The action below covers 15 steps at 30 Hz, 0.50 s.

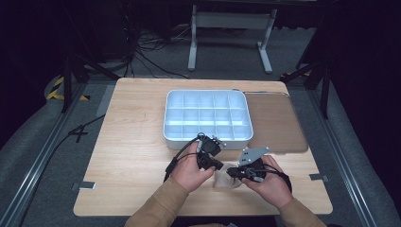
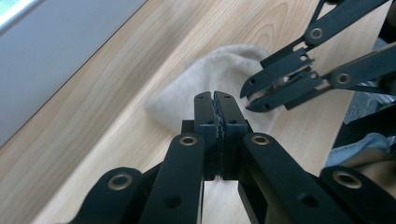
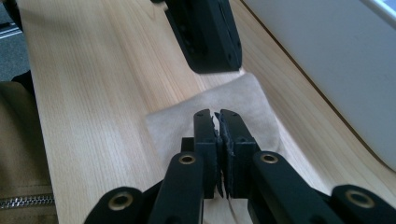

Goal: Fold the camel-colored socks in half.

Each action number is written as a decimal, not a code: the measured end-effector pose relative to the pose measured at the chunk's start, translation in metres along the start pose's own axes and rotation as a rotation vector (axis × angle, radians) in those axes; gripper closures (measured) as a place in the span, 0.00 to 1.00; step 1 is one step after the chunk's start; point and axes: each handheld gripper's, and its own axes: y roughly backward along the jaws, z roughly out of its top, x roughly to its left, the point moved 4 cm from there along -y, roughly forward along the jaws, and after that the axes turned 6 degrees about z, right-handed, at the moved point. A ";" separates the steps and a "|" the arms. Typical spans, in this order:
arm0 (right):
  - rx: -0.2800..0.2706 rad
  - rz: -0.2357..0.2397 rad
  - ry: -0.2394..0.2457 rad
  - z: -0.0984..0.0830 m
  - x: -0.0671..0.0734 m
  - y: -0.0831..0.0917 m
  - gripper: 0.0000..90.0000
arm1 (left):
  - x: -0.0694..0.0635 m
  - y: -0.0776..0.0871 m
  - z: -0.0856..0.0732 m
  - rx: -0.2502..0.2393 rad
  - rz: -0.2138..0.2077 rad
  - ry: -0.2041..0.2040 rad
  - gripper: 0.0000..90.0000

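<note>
Soft beige, perhaps fleecy cloth (image 2: pixel 210 79)

Grey carpeted floor (image 1: pixel 293 52) around a light wooden counter (image 1: pixel 132 142). Dark surroundings behind. White metal frame legs (image 1: pixel 229 28) beyond, black cables (image 1: pixel 146 52) trailing nearby, yellow-black hazard tape (image 1: pixel 59 90) at left.

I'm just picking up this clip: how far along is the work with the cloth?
Early. The beige cloth lies on the table near the front edge. Both grippers, left and right, are closed over it; whether either pinches it is unclear. The tray compartments look empty, so any moving or stowing remains.
</note>
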 end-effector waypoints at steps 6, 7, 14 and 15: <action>0.016 -0.020 -0.028 -0.012 -0.003 0.004 0.94 | 0.000 -0.016 0.002 0.043 -0.004 -0.023 1.00; 0.018 -0.025 -0.028 -0.014 -0.004 0.004 0.94 | 0.000 -0.018 0.002 0.052 -0.009 -0.025 1.00; 0.040 -0.038 -0.056 -0.027 -0.010 0.003 0.91 | -0.001 -0.029 0.004 0.087 -0.027 -0.038 1.00; 0.042 -0.039 -0.058 -0.029 -0.011 0.003 0.91 | -0.002 -0.031 0.003 0.101 -0.027 -0.034 1.00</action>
